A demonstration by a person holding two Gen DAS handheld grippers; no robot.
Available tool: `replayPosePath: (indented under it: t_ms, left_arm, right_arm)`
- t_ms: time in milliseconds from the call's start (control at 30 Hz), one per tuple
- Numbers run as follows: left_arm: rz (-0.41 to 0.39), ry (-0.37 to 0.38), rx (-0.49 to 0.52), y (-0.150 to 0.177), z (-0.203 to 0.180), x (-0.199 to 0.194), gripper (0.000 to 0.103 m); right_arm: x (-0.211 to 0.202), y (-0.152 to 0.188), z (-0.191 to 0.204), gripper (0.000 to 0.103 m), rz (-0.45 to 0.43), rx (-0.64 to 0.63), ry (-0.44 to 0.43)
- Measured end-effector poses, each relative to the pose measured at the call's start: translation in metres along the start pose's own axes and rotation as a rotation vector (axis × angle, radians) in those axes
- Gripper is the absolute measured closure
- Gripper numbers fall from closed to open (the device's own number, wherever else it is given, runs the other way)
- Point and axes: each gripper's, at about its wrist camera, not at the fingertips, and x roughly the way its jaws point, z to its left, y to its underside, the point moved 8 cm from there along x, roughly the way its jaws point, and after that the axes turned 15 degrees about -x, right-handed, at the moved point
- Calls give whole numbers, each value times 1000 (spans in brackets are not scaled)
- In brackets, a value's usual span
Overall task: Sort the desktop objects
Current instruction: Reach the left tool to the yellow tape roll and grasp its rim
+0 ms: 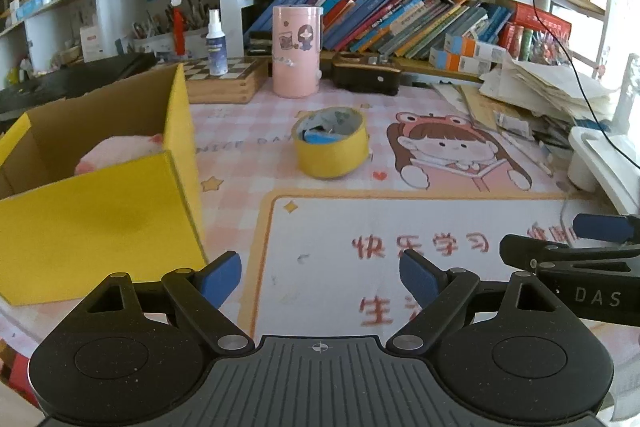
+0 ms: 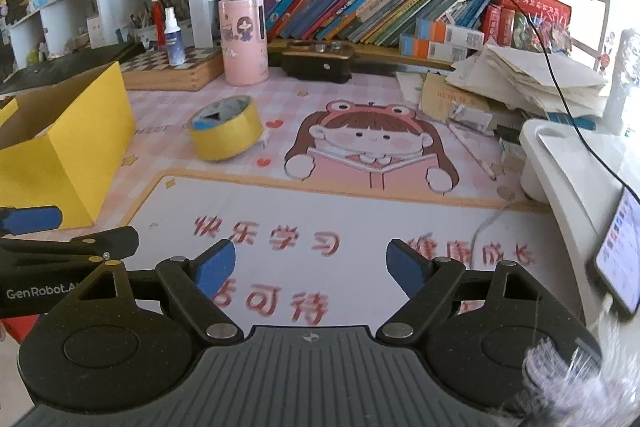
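A wide roll of yellow tape [image 1: 331, 143] [image 2: 226, 133] stands tilted on the pink cartoon desk mat [image 1: 400, 227], with something blue inside its core. At the left stands an open yellow cardboard box [image 1: 100, 211] [image 2: 64, 155] holding a pink plush toy [image 1: 120, 153]. My left gripper [image 1: 320, 277] hovers low over the mat beside the box, open and empty, well short of the tape. My right gripper [image 2: 310, 269] is open and empty too, over the mat's red lettering. Each gripper shows at the edge of the other's view.
A pink cartoon canister [image 1: 297, 51], a dark brown case [image 1: 366, 73], a spray bottle [image 1: 216, 43] on a chessboard box [image 1: 224, 79] and a row of books [image 1: 380, 15] line the back. Stacked papers [image 1: 540, 87] and a white stand [image 2: 560, 167] with a phone [image 2: 618, 247] crowd the right.
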Motion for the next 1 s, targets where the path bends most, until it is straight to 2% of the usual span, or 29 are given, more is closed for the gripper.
replayPosePath:
  t_ms: [367, 667, 1000]
  left_arm:
    - [-15, -68, -50, -15, -18, 25, 14]
    - [-37, -125, -76, -28, -28, 43, 15]
    - [-47, -175, -87, -45, -32, 71, 15]
  right_arm:
    - [32, -24, -33, 21, -21, -13, -63]
    - [58, -41, -46, 21, -37, -46, -127]
    - [82, -54, -58, 21, -40, -38, -160]
